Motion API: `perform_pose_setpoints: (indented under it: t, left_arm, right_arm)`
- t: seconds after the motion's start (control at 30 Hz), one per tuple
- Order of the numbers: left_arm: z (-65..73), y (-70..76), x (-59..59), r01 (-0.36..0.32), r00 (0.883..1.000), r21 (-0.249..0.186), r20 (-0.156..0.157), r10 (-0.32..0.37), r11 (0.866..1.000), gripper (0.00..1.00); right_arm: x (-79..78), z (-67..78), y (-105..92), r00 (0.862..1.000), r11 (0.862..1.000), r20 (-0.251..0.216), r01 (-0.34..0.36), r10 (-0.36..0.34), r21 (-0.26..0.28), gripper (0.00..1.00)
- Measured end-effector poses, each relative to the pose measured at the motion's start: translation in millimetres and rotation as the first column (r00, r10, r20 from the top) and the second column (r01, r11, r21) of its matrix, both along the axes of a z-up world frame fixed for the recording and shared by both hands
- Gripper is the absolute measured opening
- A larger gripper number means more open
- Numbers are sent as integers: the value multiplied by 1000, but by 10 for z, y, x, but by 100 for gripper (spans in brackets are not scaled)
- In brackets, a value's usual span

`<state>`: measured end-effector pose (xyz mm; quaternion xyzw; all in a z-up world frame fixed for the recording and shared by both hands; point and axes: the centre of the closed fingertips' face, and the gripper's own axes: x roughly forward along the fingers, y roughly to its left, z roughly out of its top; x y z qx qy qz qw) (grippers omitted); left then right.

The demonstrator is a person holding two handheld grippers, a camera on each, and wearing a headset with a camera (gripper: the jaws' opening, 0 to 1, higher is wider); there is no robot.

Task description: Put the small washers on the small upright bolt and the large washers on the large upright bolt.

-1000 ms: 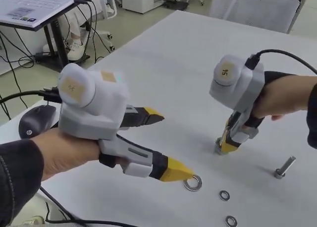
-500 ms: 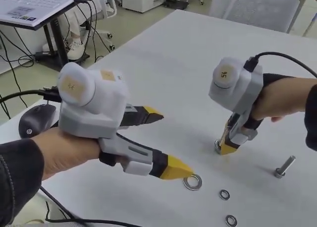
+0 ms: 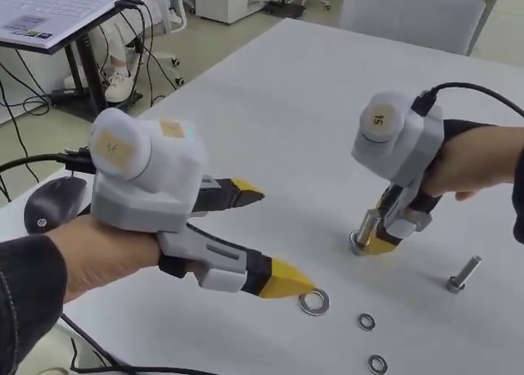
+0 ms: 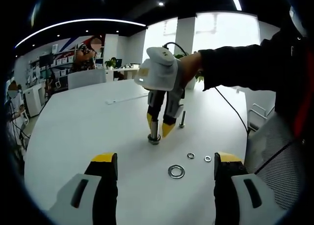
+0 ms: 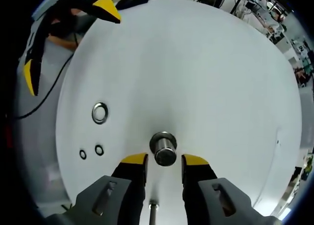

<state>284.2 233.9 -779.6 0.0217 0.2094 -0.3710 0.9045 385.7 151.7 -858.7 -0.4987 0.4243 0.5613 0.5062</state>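
The large bolt [image 3: 363, 230] stands upright on its head on the white table [image 3: 295, 105]. My right gripper [image 3: 378, 244] points down at it, and its yellow tips straddle the large bolt [image 5: 165, 149] narrowly with thin gaps on both sides. The small bolt [image 3: 463, 274] stands to its right, and the small bolt [image 4: 182, 119] looks upright in the left gripper view. A large washer [image 3: 313, 302] lies flat by one tip of my left gripper [image 3: 274, 236], which is wide open and holds nothing. Two small washers [image 3: 366, 321] [image 3: 377, 363] lie nearer the front edge.
A black computer mouse [image 3: 51, 203] and a cable [image 3: 115, 363] lie at the table's left corner. Beyond the left edge stand a desk with a laptop [image 3: 49, 6] and an office chair. A grey chair back [image 3: 405, 15] rises at the far edge.
The right gripper has drawn back slightly from the large bolt, whose shaft now shows beside its yellow tip. The head camera has shifted a little. The left gripper stays open by the large washer.
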Motion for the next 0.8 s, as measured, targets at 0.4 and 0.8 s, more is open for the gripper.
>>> perform_pose_setpoints:
  t: [0.4, 0.8]
  left_arm:
    - [-7, -32, 9, 4, 1000, 4, -3, -4, 1000, 80]
    - [-16, -33, 6, 5, 1000, 13, -1, -5, 1000, 80]
  right_arm:
    - [-50, 104, -191, 999, 1000, 13, 29, -29, 8, 29]
    - [-239, 161, -272, 999, 999, 8, 41, -42, 35, 29]
